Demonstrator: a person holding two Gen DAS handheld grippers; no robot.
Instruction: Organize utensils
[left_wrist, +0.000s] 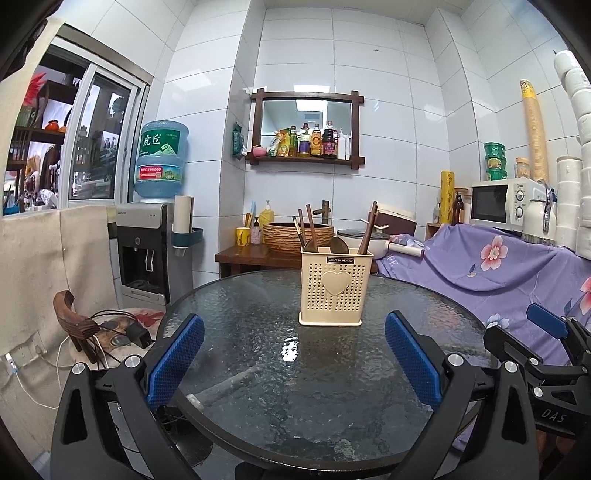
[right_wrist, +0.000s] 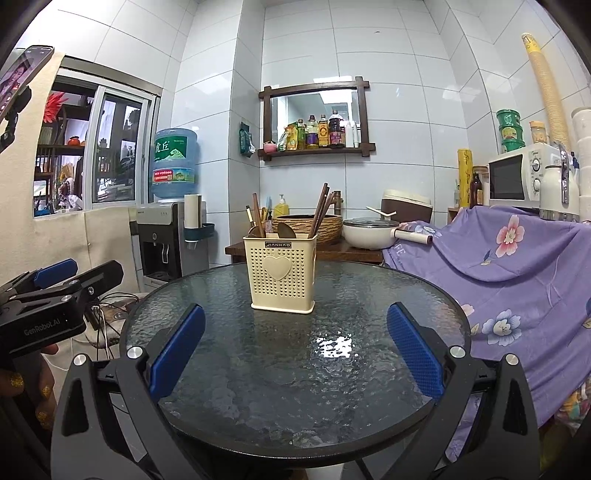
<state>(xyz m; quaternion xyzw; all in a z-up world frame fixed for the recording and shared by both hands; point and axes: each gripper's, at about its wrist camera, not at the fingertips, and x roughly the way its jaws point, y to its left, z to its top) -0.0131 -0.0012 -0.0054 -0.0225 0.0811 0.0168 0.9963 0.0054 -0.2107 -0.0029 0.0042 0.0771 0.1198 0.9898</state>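
A cream perforated utensil holder (left_wrist: 335, 288) with a heart on its front stands upright on the round glass table (left_wrist: 258, 369). It holds dark wooden chopsticks (left_wrist: 369, 230) and wooden spoons (left_wrist: 339, 244). My left gripper (left_wrist: 293, 354) is open and empty, held above the table's near part, in front of the holder. My right gripper (right_wrist: 295, 350) is open and empty, also short of the holder (right_wrist: 282, 271). The chopsticks (right_wrist: 320, 210) lean right in the holder. The right gripper shows at the left view's right edge (left_wrist: 546, 332).
A purple floral cloth (left_wrist: 498, 273) covers the counter at the right, with a microwave (left_wrist: 502, 201) on it. A water dispenser (left_wrist: 147, 251) stands at the left. A wooden side table (left_wrist: 255, 256) with a woven basin and a white pot stands behind the glass table.
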